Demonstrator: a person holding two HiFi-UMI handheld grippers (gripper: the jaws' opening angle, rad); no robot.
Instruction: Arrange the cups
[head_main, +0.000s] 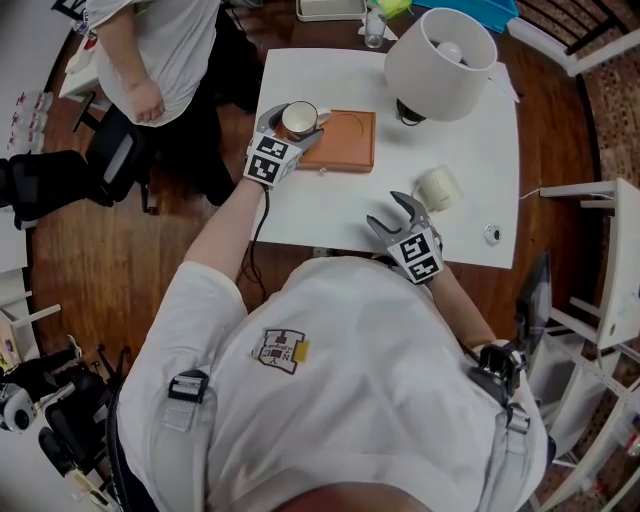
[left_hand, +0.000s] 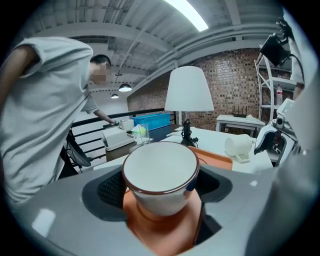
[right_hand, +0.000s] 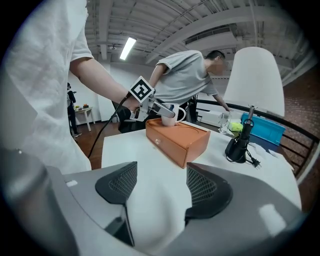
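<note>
A white cup with a brown rim (head_main: 298, 118) sits upright between the jaws of my left gripper (head_main: 292, 128), at the left end of the orange box (head_main: 345, 140). In the left gripper view the cup (left_hand: 161, 175) fills the gap and my left gripper (left_hand: 160, 189) is shut on it. A cream ribbed cup (head_main: 437, 188) lies on its side on the white table (head_main: 330, 210), just beyond my right gripper (head_main: 392, 212). My right gripper (right_hand: 161, 187) stands open over bare table with nothing between its jaws. The right gripper view shows the orange box (right_hand: 177, 141) and the held cup (right_hand: 169, 114).
A lamp with a large white shade (head_main: 440, 62) stands at the table's back right, its black base (right_hand: 237, 145) close behind the box. A drinking glass (head_main: 374, 28) stands at the far edge. A person (head_main: 160, 60) stands left of the table. A chair (head_main: 600, 260) is on the right.
</note>
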